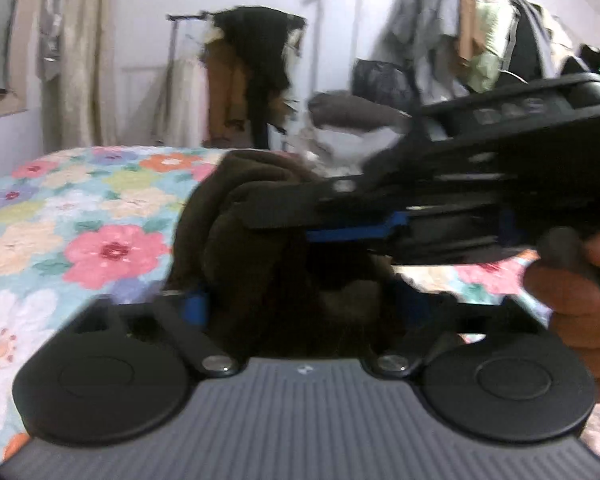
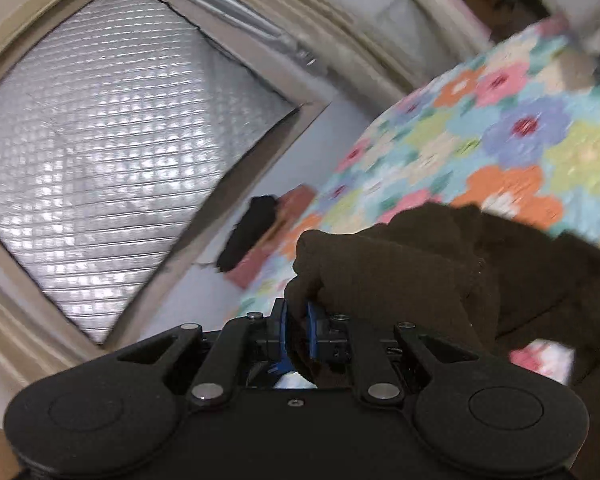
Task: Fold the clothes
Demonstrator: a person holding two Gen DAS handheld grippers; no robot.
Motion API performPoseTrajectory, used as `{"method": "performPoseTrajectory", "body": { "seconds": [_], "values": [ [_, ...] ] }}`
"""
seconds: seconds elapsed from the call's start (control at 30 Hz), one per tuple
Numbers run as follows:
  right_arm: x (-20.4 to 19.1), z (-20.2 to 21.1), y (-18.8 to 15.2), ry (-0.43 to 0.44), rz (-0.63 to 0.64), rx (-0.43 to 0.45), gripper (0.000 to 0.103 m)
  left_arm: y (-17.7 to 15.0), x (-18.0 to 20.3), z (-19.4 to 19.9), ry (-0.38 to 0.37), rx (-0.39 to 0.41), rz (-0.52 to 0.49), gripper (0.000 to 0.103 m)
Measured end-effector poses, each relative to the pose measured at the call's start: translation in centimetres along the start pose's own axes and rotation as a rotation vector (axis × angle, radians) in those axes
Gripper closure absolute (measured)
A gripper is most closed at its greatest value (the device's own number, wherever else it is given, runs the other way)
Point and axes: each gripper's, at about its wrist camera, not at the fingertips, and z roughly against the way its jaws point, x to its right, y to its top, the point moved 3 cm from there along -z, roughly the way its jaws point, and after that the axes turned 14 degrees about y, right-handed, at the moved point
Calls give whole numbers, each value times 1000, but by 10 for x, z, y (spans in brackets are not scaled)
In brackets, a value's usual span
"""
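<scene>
Above floral bedspread (image 1: 80, 216), both grippers pinch brown garment (image 1: 260, 216).

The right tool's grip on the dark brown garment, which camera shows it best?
The right wrist view: the right tool has its blue pads pinching a fold of the dark brown garment up close. The left wrist view shows that tool from the side, blurred, reaching into the garment, pads mostly hidden.

Left wrist view: garment (image 1: 260, 216) center frame, bunched over bedspread (image 1: 80, 220), right gripper (image 1: 284, 226) entering from right. 2 clothes racks (image 1: 256, 80) behind bed, upper center and upper right. Window (image 2: 112, 140) upper left in right wrist view.
</scene>
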Motion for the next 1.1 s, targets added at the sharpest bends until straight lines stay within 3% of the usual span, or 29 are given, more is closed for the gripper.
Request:
{"method": "performPoseTrajectory", "body": {
  "seconds": [0.07,0.1,0.23,0.3,0.43,0.53,0.6,0.63,0.7,0.83,0.9,0.93,1.0,1.03,1.1],
  "values": [
    [3,1,2,-40,24,7,90,2,-12,-5,24,-38,43,75],
    [7,1,3,-69,32,13,89,3,-19,-6,30,-47,75,77],
    [23,14,4,-114,2,57,89,9,-42,-4,91,-31,130,79],
    [26,22,3,-218,43,62,86,12,-61,0,125,-3,191,79],
    [36,30,-4,-393,87,11,83,9,-115,7,169,-2,435,79],
    [51,38,-8,-502,39,-5,70,1,-154,7,245,-23,529,79],
    [56,39,-9,-597,55,-20,54,-7,-173,6,251,-47,589,79],
    [58,40,-9,-645,63,-27,50,-11,-178,5,247,-59,619,79],
    [62,40,-12,-749,109,-73,33,-13,-181,4,230,-70,639,79],
    [83,27,-24,-929,152,-243,25,-10,-178,2,144,-49,689,79],
    [97,25,-34,-949,128,-319,28,-8,-177,2,96,-45,704,79],
    [101,25,-36,-948,154,-313,33,-8,-174,1,88,-46,693,79],
    [99,25,-20,-954,224,-283,88,-7,-169,1,75,-50,677,79],
    [98,25,-12,-956,260,-268,88,-7,-168,0,56,-56,683,79],
    [91,35,15,-977,315,-131,88,-8,-164,-3,14,-64,701,79]
  ]
}}
